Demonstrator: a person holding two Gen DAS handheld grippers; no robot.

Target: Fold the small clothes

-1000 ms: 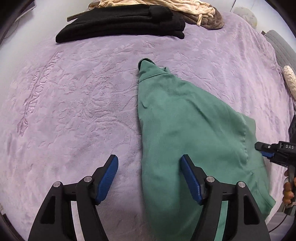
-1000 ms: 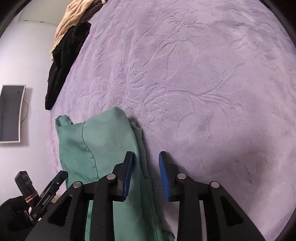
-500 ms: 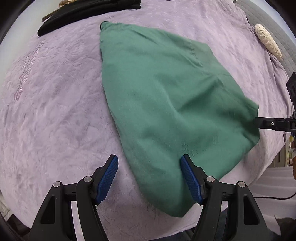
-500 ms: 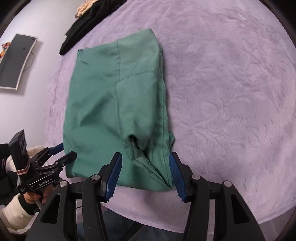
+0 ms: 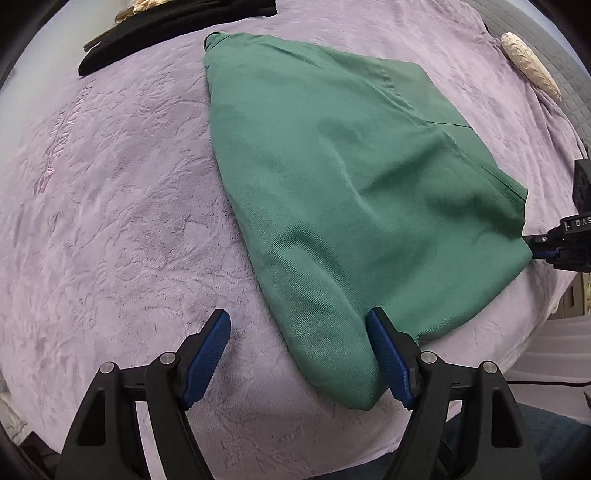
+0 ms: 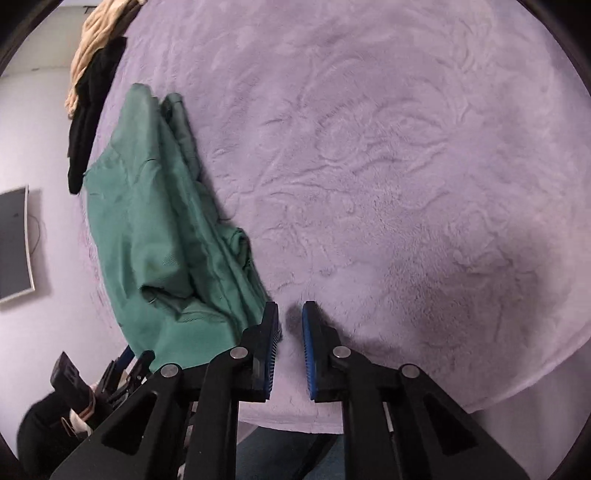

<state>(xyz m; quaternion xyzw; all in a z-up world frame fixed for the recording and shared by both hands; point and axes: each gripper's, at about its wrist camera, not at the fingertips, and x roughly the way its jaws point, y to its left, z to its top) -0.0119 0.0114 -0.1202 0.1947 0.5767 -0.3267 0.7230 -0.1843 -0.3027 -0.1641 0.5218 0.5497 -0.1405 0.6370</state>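
Observation:
A green garment (image 5: 340,177) lies spread on the purple bed cover (image 5: 110,206), its near corner reaching between my left fingers. My left gripper (image 5: 299,354) is wide open, its right pad against the garment's near corner. In the right wrist view the garment (image 6: 162,236) lies bunched at the left. My right gripper (image 6: 290,347) has its jaws a small gap apart with nothing between them, just right of the garment's near edge. The right gripper also shows at the right edge of the left wrist view (image 5: 554,247), next to the garment's right corner.
A black garment (image 5: 166,26) and a beige one (image 5: 147,4) lie at the far edge of the bed. A pale rolled item (image 5: 532,66) lies at the far right. A wall monitor (image 6: 14,243) hangs left. The bed's near edge (image 5: 258,454) is just below my left gripper.
My right gripper has narrowed its jaws and shifted right, off the garment's edge. The left view has drawn slightly nearer; the garment's near corner now sits against its right pad.

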